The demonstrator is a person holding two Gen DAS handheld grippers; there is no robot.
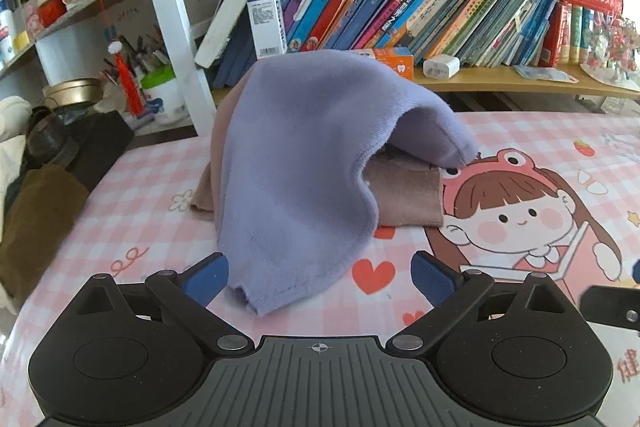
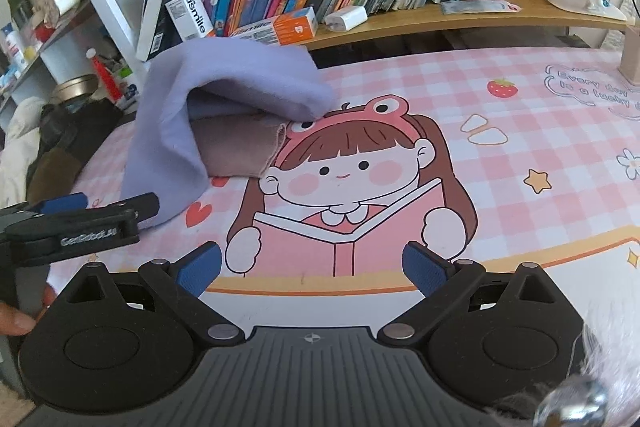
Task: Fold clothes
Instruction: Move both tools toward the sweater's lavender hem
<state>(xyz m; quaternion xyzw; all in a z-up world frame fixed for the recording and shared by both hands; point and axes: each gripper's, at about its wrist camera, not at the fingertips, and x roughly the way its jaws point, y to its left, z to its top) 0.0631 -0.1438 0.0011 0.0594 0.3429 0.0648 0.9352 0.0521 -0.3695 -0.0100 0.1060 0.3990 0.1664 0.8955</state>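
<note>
- The purple cloth [image 1: 304, 163] is draped in a hump over a folded brown cloth [image 1: 404, 195]. Its near corner lies on the table between the left claw's [image 1: 320, 277] wide-open blue fingers [image 1: 208, 277], not pinched.
- The right claw [image 2: 312, 267] is wide open too, holding nothing, off to the right of the cloths.
- Both cloths sit on a pink checked tablecloth [image 2: 520, 131] with a cartoon girl [image 2: 344, 167] reading.
- Behind is a shelf of leaning books [image 1: 400, 3].
- Both claws sit low and point at the shelf.

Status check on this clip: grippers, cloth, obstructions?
Left gripper open, right gripper open, both empty. Purple cloth draped over brown cloth. Nothing blocking.
</note>
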